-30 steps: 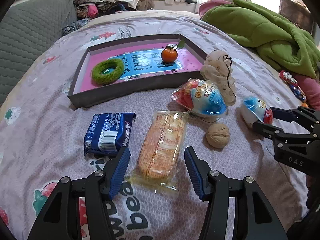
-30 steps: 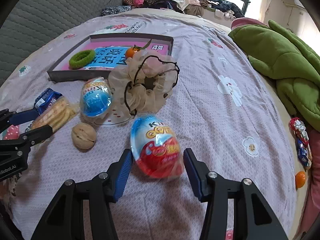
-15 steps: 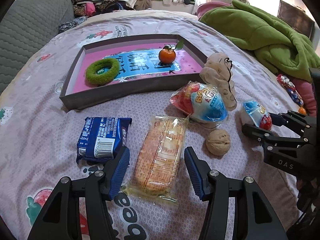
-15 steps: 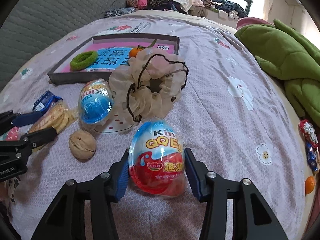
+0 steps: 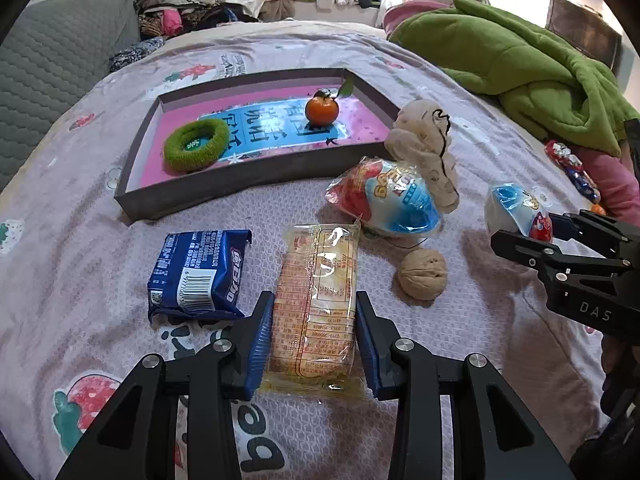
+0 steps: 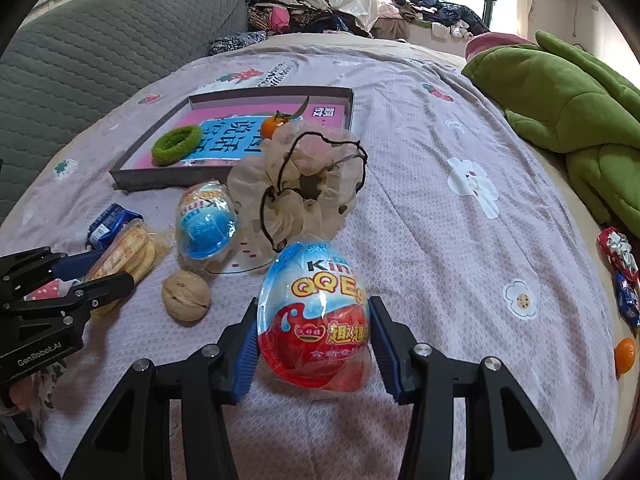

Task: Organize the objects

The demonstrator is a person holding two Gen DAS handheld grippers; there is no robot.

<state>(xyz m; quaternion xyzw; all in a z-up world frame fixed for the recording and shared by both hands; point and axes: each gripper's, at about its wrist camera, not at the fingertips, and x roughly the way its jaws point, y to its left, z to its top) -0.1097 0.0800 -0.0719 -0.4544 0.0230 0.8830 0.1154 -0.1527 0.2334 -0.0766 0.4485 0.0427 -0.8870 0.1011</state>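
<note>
A clear packet of orange crackers [image 5: 320, 264] lies lengthwise on the bed between the blue pads of my left gripper [image 5: 314, 300]. Its jaws are closing, and the pads touch both sides of the wrapper. My right gripper [image 6: 314, 308] is shut on a red and blue toy egg [image 6: 316, 312], which stands upright between its pads. In the left wrist view that egg [image 5: 516, 212] sits at the tips of the right gripper [image 5: 560, 232]. A grey tray [image 5: 248, 178] with a pink floor holds a green hair tie [image 5: 196, 144] and a tangerine [image 5: 322, 110].
A blue biscuit pack [image 5: 198, 276] lies left of the crackers. A walnut [image 5: 423, 274], a second toy egg [image 5: 392, 200] and a beige scrunchie [image 5: 424, 148] lie between the grippers. A green blanket [image 5: 520, 72] is heaped at the right. Wrapped candies [image 6: 618, 264] lie near the bed's right edge.
The left jaws have narrowed from well apart to tight against the cracker packet. In the right gripper the toy egg has turned more upright and the view has shifted slightly.
</note>
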